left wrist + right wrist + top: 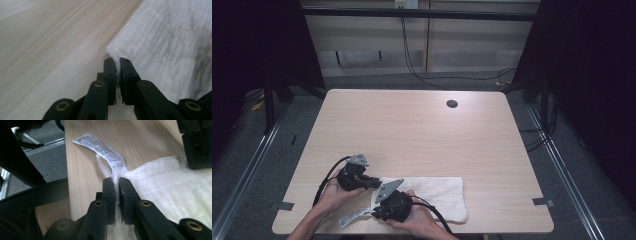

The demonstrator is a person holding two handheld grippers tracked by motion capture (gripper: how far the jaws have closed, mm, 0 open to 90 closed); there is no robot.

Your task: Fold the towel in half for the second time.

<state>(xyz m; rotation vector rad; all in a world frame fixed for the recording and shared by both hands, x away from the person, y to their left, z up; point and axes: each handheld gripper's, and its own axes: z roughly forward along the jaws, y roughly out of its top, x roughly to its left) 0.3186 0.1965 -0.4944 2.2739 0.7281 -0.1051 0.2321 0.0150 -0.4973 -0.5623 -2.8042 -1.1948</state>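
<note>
Here the towel (432, 197) lies flat on the desk (412, 130) near its front edge, right of centre, as a long white strip running parallel to that edge. Both grippers sit at the towel's left end. The left gripper (373, 183) is at the far left corner of the towel; in the left gripper view its fingers (110, 75) are clamped on that corner, with white cloth pinched in the narrow gap between them. The right gripper (374, 214) is at the near left corner; in the right gripper view its fingers (109, 195) are clamped on the cloth just below the label (100, 147). The label lies flat on the desk, pointing away from the towel. The rest of the towel rests on the desk, lightly creased.
</note>
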